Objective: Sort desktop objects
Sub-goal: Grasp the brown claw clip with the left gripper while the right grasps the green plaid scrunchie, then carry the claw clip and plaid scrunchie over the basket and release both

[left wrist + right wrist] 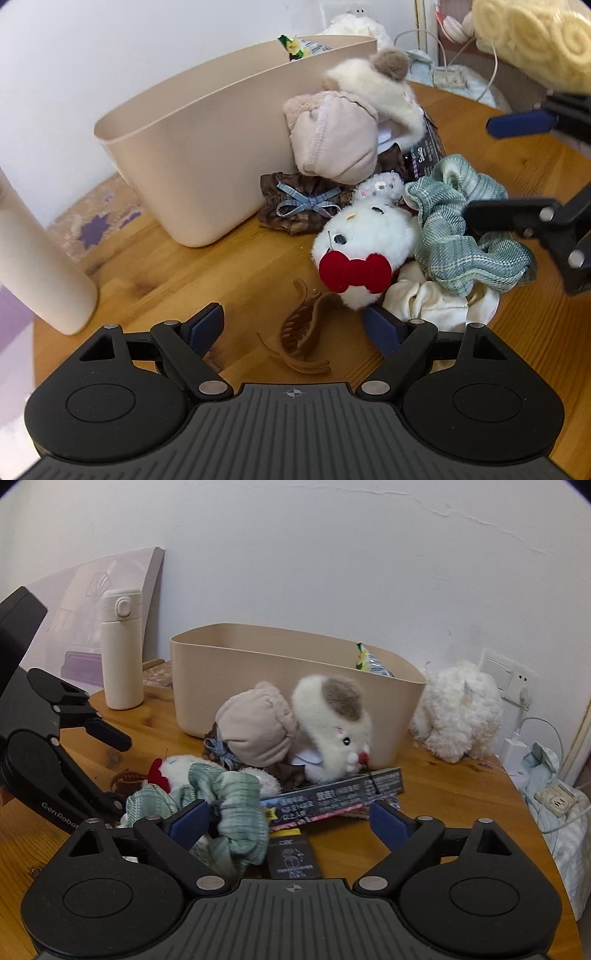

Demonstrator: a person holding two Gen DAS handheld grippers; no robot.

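A beige bin (207, 147) stands on the round wooden table (184, 280); it also shows in the right wrist view (280, 679). A pile lies in front of it: a white plush with a red bow (364, 243), a green plaid scrunchie (465, 236), a cream scrunchie (439, 299), a brown hair claw (306, 328), a brown bow cloth (295, 205), a pink plush (336, 136) and a white-and-grey plush (332, 723). My left gripper (295, 328) is open around the hair claw. My right gripper (288, 819) is open over the green scrunchie (229, 812) and a dark flat package (332, 797).
A cream bottle (122, 650) stands left of the bin. A fluffy white plush (458, 709) sits right of the bin, near a wall socket (509, 679) and cables. A snack packet (365, 661) lies in the bin. A dark tag (293, 856) lies under my right gripper.
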